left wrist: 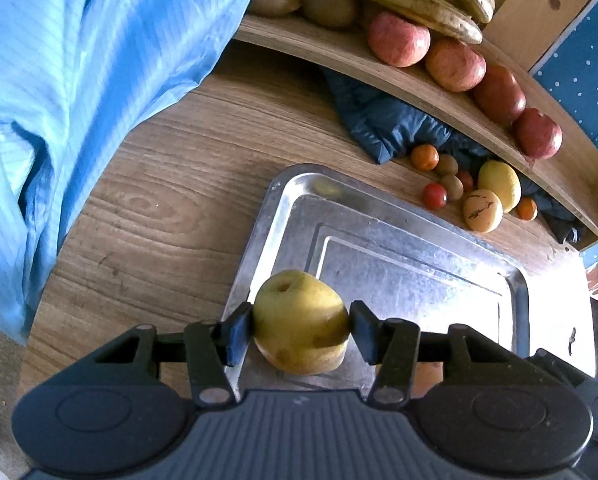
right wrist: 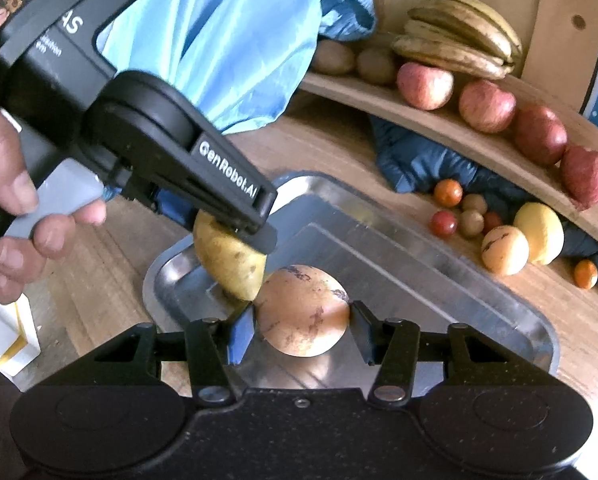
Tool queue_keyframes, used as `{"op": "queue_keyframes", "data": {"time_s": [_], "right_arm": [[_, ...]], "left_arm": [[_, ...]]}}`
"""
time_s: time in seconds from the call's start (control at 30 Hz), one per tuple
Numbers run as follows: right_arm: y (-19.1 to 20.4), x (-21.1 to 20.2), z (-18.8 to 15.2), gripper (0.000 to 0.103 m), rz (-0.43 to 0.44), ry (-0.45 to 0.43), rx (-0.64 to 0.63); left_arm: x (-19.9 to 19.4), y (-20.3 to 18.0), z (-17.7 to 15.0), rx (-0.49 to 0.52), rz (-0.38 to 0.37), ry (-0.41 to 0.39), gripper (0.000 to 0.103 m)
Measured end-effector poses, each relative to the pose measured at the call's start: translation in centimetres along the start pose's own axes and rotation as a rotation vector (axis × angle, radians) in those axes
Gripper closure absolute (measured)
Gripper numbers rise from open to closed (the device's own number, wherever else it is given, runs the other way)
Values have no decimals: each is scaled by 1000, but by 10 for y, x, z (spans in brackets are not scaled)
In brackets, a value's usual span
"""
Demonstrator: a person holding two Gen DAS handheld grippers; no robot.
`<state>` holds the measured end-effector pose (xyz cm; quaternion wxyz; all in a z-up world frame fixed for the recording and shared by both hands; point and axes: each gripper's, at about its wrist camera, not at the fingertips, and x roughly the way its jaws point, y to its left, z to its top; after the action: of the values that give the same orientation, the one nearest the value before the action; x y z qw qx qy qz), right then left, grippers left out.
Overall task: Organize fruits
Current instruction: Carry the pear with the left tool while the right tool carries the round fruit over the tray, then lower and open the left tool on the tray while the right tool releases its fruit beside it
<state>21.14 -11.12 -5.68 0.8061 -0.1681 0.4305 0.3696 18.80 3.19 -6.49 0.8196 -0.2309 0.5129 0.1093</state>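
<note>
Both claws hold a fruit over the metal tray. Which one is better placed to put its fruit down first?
Probably the left claw. Its yellow-green pear seems nearly on the metal tray near a corner. The right claw holds its orange fruit over the tray's middle.

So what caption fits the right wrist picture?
Right gripper holds a speckled orange fruit over the metal tray, beside the left gripper's yellow pear.

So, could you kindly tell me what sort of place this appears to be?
Probably a home kitchen or dining corner: a wood-grain table holding a metal tray, a wooden shelf stocked with bananas and apples, and loose fruit beneath it.
</note>
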Motion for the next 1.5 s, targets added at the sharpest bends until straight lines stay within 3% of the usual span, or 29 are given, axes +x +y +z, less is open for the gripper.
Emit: {"op": "queue_keyframes", "data": {"time_s": [0.5,0.97,1.1,1.5], "right_arm": [[4,4,-10,49,18,63,16],[12,-1,-15,48,26,59,1],[12,-5,-17,43,19,51,0],[1,-34,-32,18,-30,-6,46]], "left_arm": [[-7,1,-9,15,18,-2,45],[-14,2,-31,-3,41,-1,39],[-17,1,-37,-5,49,-6,35],[-38,-13,-52,73,81,-51,9]]}}
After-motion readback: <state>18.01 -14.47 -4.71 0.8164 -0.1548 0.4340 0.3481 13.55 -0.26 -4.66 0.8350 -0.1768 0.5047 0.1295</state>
